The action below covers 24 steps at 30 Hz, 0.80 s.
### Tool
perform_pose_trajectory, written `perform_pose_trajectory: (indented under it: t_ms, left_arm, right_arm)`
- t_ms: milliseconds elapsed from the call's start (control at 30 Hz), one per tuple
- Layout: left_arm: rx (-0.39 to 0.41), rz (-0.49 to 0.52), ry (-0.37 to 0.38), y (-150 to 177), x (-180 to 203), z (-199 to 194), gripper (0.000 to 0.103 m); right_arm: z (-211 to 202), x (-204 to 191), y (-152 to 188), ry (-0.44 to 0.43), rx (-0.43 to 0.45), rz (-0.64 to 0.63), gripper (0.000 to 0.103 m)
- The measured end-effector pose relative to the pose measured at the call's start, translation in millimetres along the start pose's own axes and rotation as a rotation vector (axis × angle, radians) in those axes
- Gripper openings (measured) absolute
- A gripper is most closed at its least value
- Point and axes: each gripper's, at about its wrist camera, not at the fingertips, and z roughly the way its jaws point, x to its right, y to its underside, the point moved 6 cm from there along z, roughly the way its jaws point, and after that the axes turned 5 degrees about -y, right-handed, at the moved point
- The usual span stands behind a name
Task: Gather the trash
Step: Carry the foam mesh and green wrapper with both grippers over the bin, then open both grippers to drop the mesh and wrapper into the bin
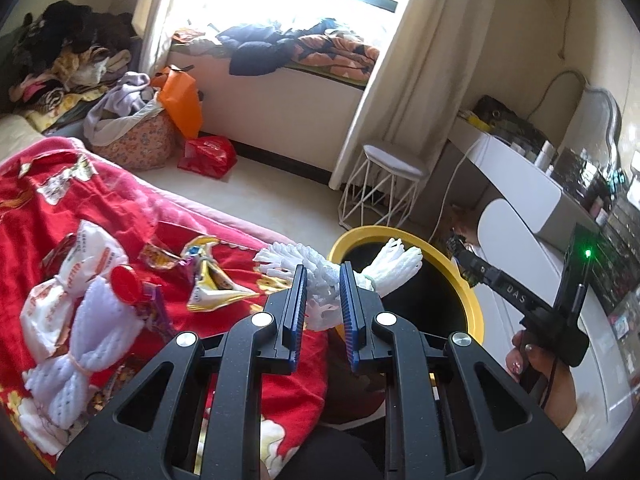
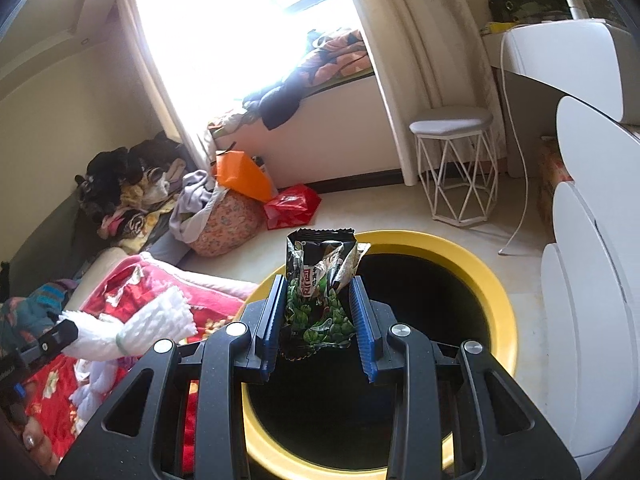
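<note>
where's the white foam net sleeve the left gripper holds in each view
Left wrist: white foam net sleeve at centre, clamped between the jaws, its end over the round yellow-rimmed bin.
Right wrist: lower left, beside the bin's rim.
Shared landmark: white wire-frame stool.

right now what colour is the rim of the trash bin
Yellow, around a black inside; the trash bin shows best in the right wrist view.

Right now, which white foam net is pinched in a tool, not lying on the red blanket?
The white foam net in the left tool, by the yellow bin. The other foam net lies loose on the red blanket.
</note>
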Motion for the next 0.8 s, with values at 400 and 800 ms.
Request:
perform_pose_trajectory:
  t_ms: [400, 800]
  left_arm:
    - [-0.040, 0.099, 0.002, 13.5, 32.8, 23.9, 0.012]
    - [-0.097, 0.176, 0.008, 26.6, 61.6, 48.9, 0.012]
  right_arm:
    - [0.8, 21.5, 0.5, 0.036, 0.001, 0.039, 0.031]
    - [4.9, 34.2, 3.5, 0.049, -0.013, 0.054, 0.033]
